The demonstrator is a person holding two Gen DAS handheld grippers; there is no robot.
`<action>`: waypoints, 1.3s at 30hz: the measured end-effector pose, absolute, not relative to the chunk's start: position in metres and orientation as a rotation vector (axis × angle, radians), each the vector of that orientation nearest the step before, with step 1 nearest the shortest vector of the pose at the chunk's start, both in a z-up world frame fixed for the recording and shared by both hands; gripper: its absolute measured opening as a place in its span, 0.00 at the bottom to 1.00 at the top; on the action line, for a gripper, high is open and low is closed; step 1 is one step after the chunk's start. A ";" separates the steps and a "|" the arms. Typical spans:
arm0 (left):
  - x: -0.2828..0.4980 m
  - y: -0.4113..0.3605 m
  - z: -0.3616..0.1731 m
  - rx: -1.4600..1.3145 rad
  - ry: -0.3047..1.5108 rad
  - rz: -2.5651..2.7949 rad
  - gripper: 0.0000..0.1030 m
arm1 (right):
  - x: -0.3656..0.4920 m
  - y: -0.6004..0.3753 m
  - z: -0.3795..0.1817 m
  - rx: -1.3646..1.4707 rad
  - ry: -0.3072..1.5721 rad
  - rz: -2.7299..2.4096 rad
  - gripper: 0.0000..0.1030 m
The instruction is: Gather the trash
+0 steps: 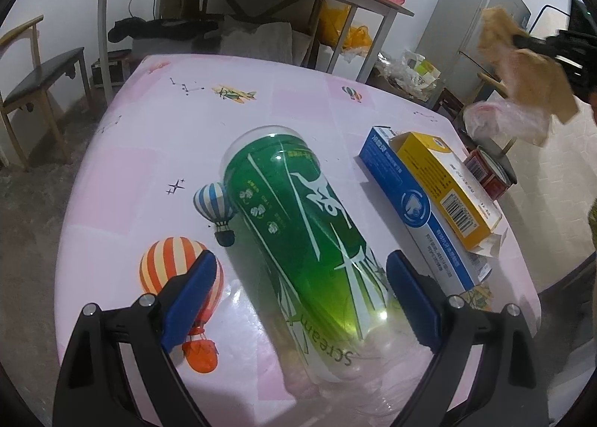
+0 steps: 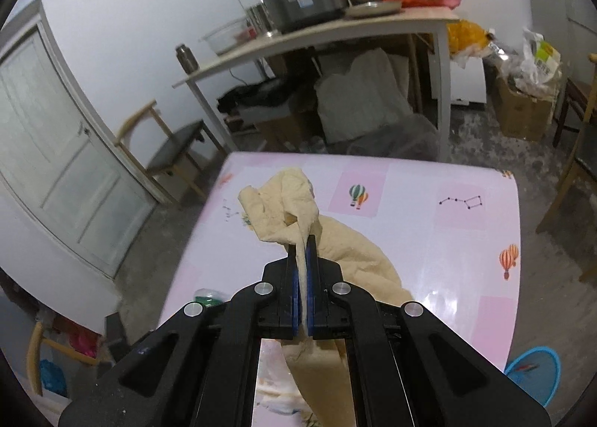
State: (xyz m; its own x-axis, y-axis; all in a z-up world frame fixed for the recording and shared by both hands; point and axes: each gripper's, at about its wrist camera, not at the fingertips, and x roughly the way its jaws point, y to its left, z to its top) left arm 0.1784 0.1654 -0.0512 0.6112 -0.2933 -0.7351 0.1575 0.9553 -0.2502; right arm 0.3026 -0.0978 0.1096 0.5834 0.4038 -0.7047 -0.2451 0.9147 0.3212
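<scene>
While the right gripper [image 2: 303, 240] is closed tight on a crumpled tan paper [image 2: 283, 203], the sheet bunches above its blue pads and trails down below them, at centre frame in the right wrist view, raised over the pink worktop [image 2: 447, 240]. Seen from the left wrist, the same paper hangs at upper right, off the worktop's edge, with a clear plastic bag [image 1: 507, 117] beside it. The left gripper [image 1: 300, 278] stands open, its pads apart on either side of a green plastic bottle [image 1: 298, 233] lying on its side at centre frame. To the bottle's right lie a blue box [image 1: 418, 210] and a yellow box [image 1: 447, 184], the yellow resting on the blue.
</scene>
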 end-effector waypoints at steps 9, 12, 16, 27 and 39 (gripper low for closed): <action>0.167 0.164 -0.046 -0.151 0.837 -0.249 0.88 | 0.234 -0.118 0.128 0.260 0.780 0.414 0.02; 0.165 0.163 -0.044 -0.141 0.830 -0.239 0.88 | 0.218 -0.129 0.124 0.318 0.777 0.423 0.02; 0.161 0.165 -0.038 -0.120 0.806 -0.211 0.88 | 0.195 -0.144 0.124 0.408 0.756 0.444 0.02; 0.117 0.145 0.015 -0.109 0.648 -0.313 0.88 | 0.167 -0.163 0.054 0.545 0.855 0.387 0.02; 0.075 -0.007 -0.004 0.079 0.709 -0.819 0.68 | 0.178 -0.180 -0.062 0.539 1.056 0.178 0.02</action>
State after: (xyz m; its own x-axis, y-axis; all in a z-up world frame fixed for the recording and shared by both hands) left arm 0.0746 -0.0065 -0.0039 0.4692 -0.6414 -0.6070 0.6924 0.6938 -0.1979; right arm 0.1779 -0.1801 -0.0618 0.4921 0.3908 -0.7779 0.1137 0.8570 0.5025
